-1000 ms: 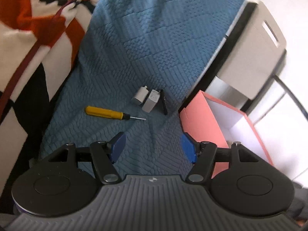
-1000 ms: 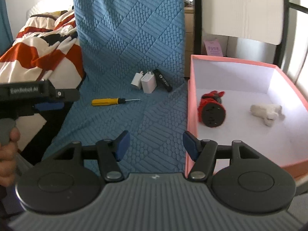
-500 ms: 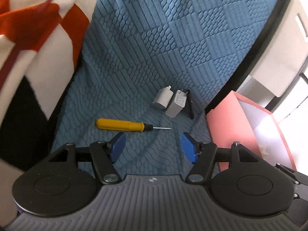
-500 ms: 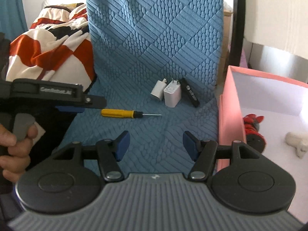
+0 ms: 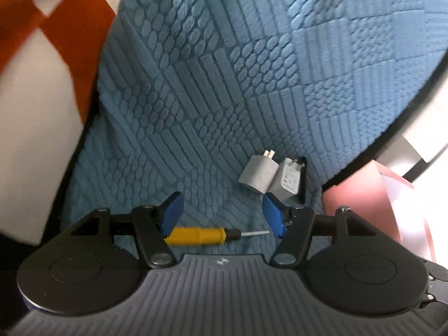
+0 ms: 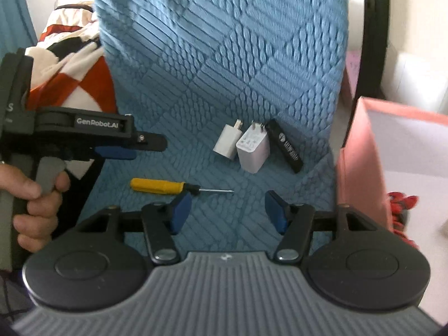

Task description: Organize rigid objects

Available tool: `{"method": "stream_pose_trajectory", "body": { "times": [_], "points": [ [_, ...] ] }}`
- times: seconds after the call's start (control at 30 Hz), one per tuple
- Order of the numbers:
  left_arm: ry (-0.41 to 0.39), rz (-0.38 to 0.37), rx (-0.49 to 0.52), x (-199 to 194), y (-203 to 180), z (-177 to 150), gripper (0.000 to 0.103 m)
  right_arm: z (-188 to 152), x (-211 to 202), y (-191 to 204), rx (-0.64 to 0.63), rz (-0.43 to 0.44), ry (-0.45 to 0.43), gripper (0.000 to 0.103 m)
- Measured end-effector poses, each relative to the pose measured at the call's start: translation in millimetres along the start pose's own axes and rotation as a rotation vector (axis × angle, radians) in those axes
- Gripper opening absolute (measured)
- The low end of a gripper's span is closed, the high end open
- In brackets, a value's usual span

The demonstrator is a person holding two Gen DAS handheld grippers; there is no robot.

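Note:
A yellow-handled screwdriver (image 5: 196, 235) (image 6: 158, 186) lies on the blue quilted cover (image 5: 224, 84). Beyond it sit two white chargers (image 5: 259, 177) (image 6: 228, 142), the bigger charger (image 6: 253, 149) touching a black stick (image 6: 285, 147). My left gripper (image 5: 221, 212) is open just over the screwdriver, whose handle end hides behind the left finger; the pads do not press on it. From the right wrist view the left gripper (image 6: 120, 151) shows side-on at the left. My right gripper (image 6: 228, 210) hangs short of the screwdriver tip, its jaws closing with nothing between them.
A pink box (image 6: 361, 168) (image 5: 364, 196) stands right of the cover, with a red toy (image 6: 403, 201) inside. An orange and white blanket (image 5: 42, 84) (image 6: 78, 64) lies left. A person's hand (image 6: 30, 193) holds the left gripper's handle.
Both grippers have moved forward and down toward the objects. The screwdriver now sits under the left gripper's fingers. The pink box has slid toward the right edge in both views.

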State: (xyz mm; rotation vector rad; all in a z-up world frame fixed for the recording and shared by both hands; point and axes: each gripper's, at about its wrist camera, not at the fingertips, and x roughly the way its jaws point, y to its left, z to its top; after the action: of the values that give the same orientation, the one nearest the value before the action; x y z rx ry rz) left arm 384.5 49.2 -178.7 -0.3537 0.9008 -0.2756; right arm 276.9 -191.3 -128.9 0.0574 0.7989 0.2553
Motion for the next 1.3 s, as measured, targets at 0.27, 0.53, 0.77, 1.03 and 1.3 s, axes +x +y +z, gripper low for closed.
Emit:
{"method": "stream_pose_trajectory", "body": {
  "times": [0.27, 0.53, 0.77, 1.03, 1.3],
  "points": [
    [0.035, -0.074, 0.036, 45.3, -11.3, 12.4, 0.068, 19.0, 46.5, -6.9, -0.006, -0.02, 0.02, 0.058],
    [0.066, -0.071, 0.092, 77.1, -24.7, 13.7, 0.068, 23.4, 89.3, -11.8, -0.065, -0.051, -0.001, 0.057],
    [0.086, -0.054, 0.135, 99.6, -29.4, 14.8, 0.068, 23.6, 109.7, -18.3, -0.04, -0.034, 0.001, 0.057],
    [0.101, -0.057, 0.157, 108.9, -27.8, 18.4, 0.068, 27.1, 113.9, 0.0, -0.129, -0.056, 0.009, 0.057],
    [0.109, -0.07, 0.12, 98.5, -13.0, 21.6, 0.066, 28.8, 123.9, -5.3, -0.132, -0.083, 0.023, 0.056]
  ]
}}
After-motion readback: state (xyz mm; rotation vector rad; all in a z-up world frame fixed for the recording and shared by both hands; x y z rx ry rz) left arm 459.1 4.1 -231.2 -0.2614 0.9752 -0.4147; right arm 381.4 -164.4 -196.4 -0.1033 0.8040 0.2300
